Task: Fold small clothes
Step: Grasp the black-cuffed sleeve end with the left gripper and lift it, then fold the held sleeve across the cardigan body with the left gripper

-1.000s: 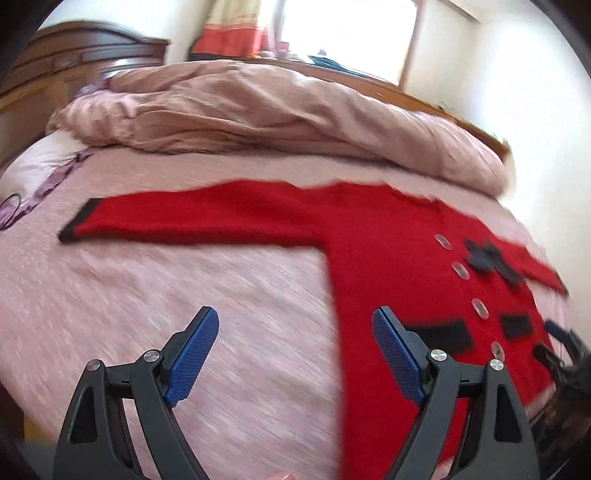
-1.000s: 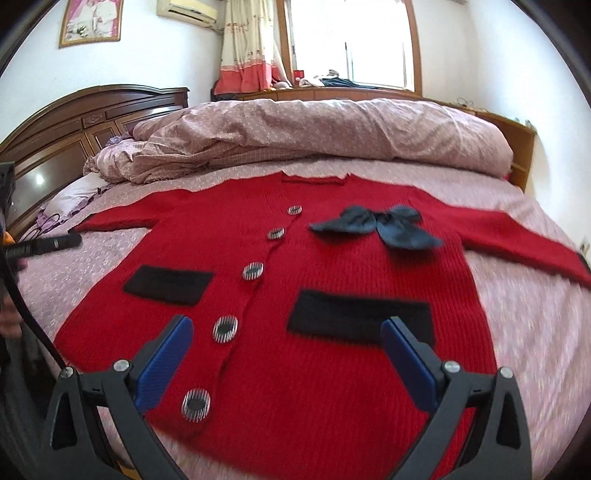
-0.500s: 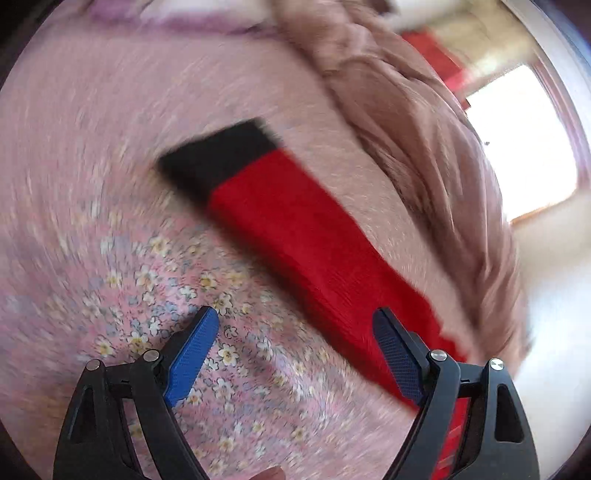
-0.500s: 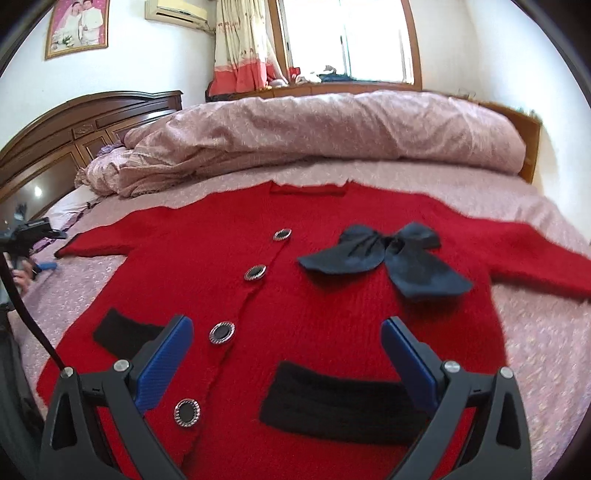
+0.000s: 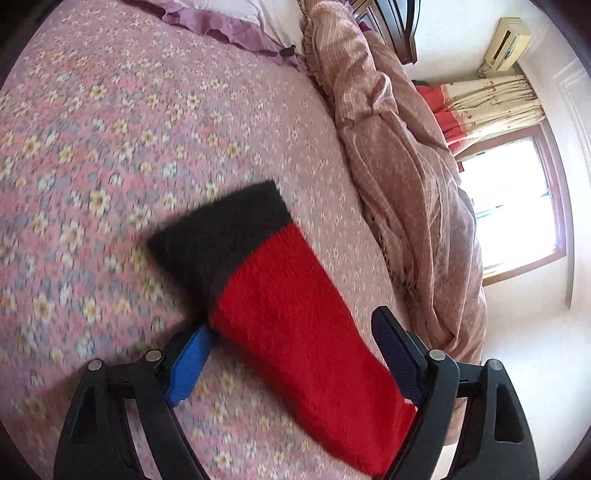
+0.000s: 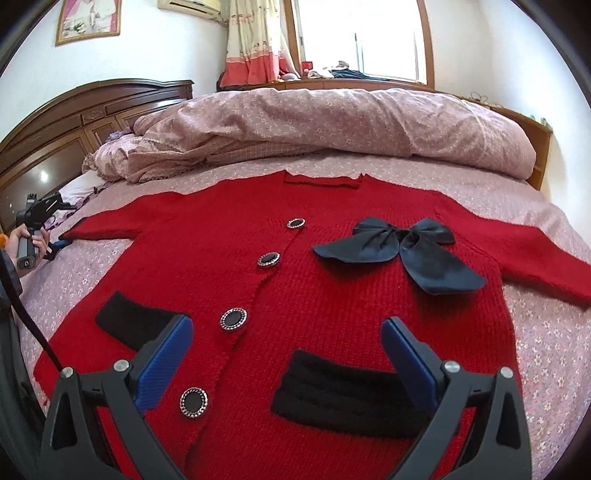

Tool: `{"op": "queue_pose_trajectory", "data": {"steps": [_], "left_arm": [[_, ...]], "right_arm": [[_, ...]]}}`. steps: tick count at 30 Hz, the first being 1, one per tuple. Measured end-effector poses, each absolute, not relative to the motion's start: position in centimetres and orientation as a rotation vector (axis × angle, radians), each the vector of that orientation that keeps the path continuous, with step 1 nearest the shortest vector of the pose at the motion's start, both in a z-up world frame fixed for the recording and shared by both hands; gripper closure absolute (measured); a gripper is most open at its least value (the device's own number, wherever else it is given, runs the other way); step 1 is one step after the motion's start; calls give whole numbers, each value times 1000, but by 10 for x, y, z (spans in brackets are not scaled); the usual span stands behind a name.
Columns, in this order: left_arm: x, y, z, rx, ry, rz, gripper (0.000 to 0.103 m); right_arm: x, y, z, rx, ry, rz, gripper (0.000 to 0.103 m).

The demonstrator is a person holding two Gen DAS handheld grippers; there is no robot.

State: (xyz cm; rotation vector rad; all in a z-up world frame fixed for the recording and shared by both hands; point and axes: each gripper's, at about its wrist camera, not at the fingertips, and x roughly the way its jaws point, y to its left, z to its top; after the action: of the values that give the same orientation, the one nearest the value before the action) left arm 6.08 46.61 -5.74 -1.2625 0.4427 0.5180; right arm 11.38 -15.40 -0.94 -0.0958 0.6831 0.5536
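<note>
A: Where's the cardigan (image 6: 332, 295) right now?

B: Flat on the bed (image 6: 554, 350), buttons up, collar toward the bunched quilt (image 6: 332, 125) at the far side and hem toward the right gripper (image 6: 288, 354). Its body runs lengthwise from hem to collar, and both sleeves stretch out sideways.

A: And that right gripper?

B: It hangs over the lower front with its jaws wide apart and nothing between the pads. The black pocket trim (image 6: 351, 398) lies just below and between the fingers.

A: What about the left one?

B: The left gripper (image 5: 291, 354) is at the end of the left sleeve (image 5: 295, 332). The sleeve passes between its fingers, slanting from the lower right up to the black cuff (image 5: 221, 236), which points away, toward the pillow (image 5: 236, 18) end. In the right wrist view a hand (image 6: 26, 243) holds that gripper at the sleeve tip.

A: Has it got a grip?

B: Not yet. The jaws have just been closing, but they are still well apart; the left pad (image 5: 188, 365) sits by the sleeve's edge, the right one stands clear of it. The view is slightly blurred, so whether the left pad touches the knit I can't tell.
</note>
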Motion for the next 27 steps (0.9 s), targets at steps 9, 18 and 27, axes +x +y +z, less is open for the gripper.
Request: {"op": "queue_pose_trajectory", "data": {"steps": [9, 18, 27], "left_arm": [[52, 481, -63, -1295, 416, 575, 101], [111, 404, 32, -987, 354, 388, 101], [218, 224, 116, -795, 369, 78, 101]], "right_arm": [[121, -157, -20, -57, 727, 549, 0], [138, -170, -15, 47, 747, 569, 0], [173, -254, 13, 234, 652, 461, 0]]}}
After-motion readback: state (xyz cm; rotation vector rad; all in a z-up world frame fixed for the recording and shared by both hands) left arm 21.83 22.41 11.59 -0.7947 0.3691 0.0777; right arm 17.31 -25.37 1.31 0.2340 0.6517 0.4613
